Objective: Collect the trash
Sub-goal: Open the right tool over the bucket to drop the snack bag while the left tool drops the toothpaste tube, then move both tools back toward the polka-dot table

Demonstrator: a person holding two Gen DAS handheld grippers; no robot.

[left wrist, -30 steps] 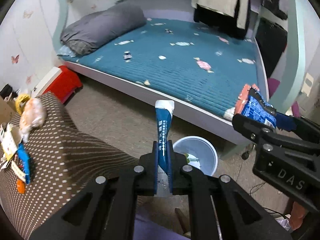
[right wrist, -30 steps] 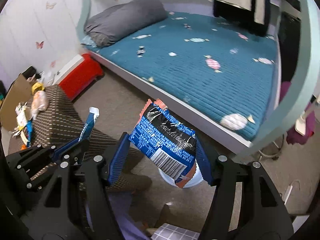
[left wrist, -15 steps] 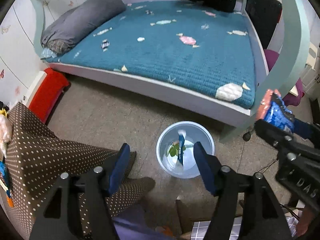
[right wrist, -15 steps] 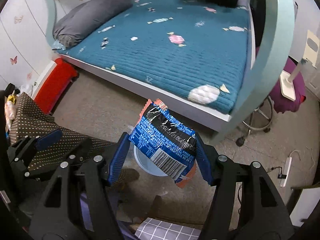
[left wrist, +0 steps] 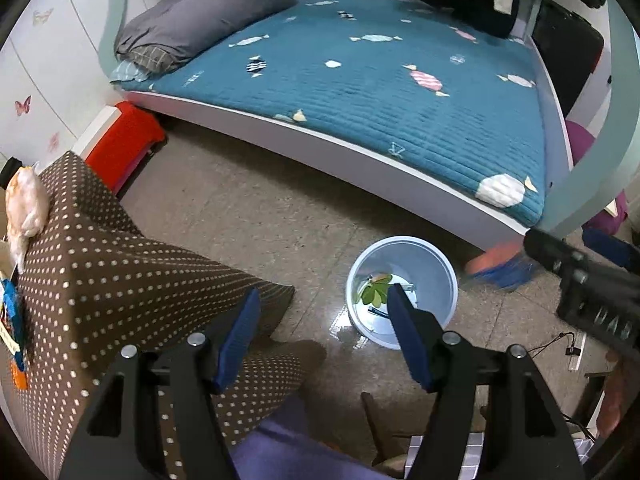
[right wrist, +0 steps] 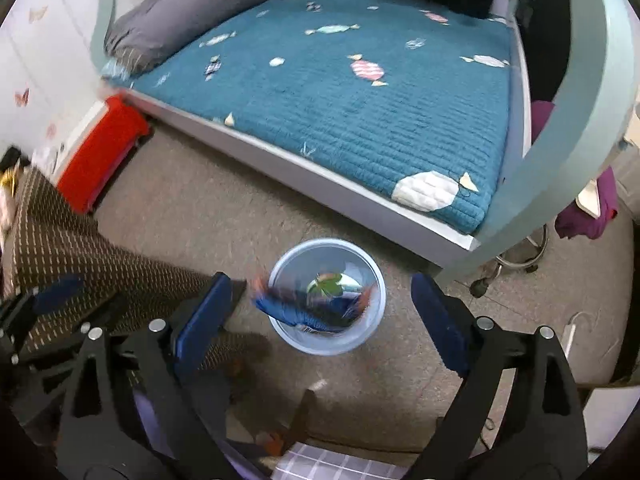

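Your right gripper [right wrist: 320,312] is spreading its fingers [right wrist: 204,316], nothing pressed between them; the blue snack wrapper [right wrist: 308,312], blurred, sits at the rim of the pale blue bin [right wrist: 372,268], at 12 o'clock. Your left gripper [left wrist: 320,332] has fingers apart and empty, the bin [left wrist: 440,280] at 1 o'clock beside the bed [left wrist: 360,80].

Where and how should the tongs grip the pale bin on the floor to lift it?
Probably the bin rim, from straight above, one finger inside and one outside. It stands upright and open; its round body looks too wide, but the thin lip would likely fit.
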